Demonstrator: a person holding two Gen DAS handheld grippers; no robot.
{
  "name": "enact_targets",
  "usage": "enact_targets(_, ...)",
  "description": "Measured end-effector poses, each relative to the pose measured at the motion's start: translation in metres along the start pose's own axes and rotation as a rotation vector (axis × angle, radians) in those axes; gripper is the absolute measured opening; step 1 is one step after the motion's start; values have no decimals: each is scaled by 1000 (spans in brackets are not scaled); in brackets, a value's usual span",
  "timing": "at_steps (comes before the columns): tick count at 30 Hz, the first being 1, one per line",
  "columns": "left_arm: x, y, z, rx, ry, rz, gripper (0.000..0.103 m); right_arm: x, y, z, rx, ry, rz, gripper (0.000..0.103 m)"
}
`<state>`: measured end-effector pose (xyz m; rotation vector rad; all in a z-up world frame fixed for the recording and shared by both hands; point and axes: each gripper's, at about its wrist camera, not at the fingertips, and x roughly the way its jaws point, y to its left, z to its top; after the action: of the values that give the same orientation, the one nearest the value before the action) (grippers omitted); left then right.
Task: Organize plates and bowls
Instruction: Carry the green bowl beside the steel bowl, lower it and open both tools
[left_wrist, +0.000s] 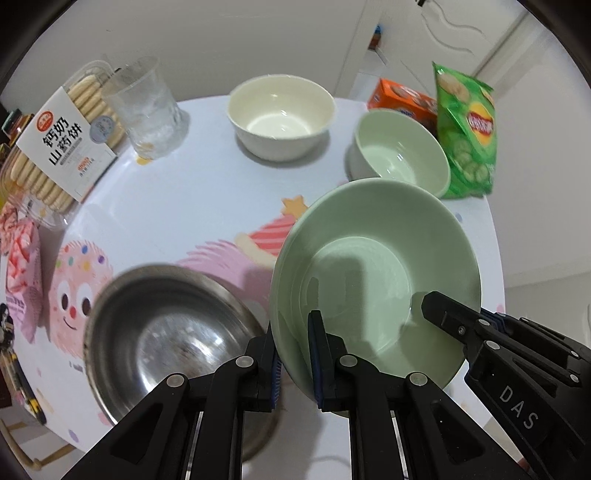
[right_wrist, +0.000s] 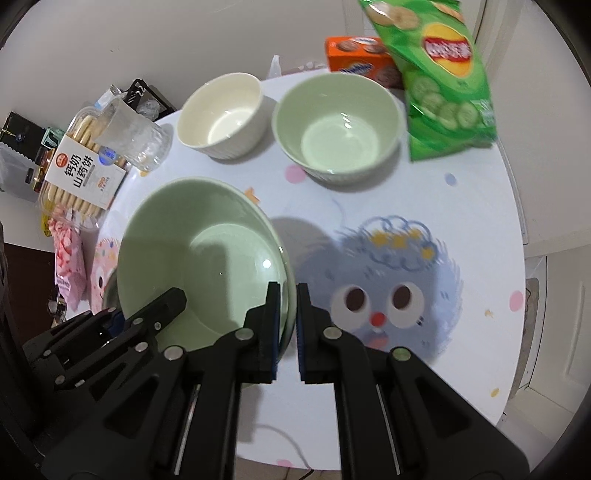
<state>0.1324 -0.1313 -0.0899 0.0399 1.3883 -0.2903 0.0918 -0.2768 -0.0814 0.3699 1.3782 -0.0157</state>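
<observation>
A pale green deep plate (left_wrist: 373, 273) (right_wrist: 199, 258) hangs above the round table, held by both grippers. My left gripper (left_wrist: 295, 354) is shut on its near left rim, one pad inside and one outside. My right gripper (right_wrist: 288, 317) is shut on the opposite rim; it also shows at the right of the left wrist view as the right gripper (left_wrist: 461, 328). A steel bowl (left_wrist: 166, 339) sits on the table just left of the plate. Farther back stand a white bowl (left_wrist: 280, 114) (right_wrist: 221, 114) and a green bowl (left_wrist: 402, 151) (right_wrist: 336, 125), both empty.
A clear glass (left_wrist: 147, 110) (right_wrist: 136, 140) and a biscuit tray (left_wrist: 62, 147) (right_wrist: 81, 173) stand at the back left. A green chip bag (left_wrist: 465, 129) (right_wrist: 439, 85) and an orange box (left_wrist: 402, 99) (right_wrist: 358, 55) stand at the back right. Pink packets (left_wrist: 22, 266) lie at the left edge.
</observation>
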Motion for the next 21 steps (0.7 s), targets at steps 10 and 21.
enact_targets(10,20,-25,-41,14,35,-9,13,8,-33,-37,-3,41,6,11)
enact_targets(21,49,-30,-69,1,79,-14,13,30,-44,-65,-33,75,-14,11)
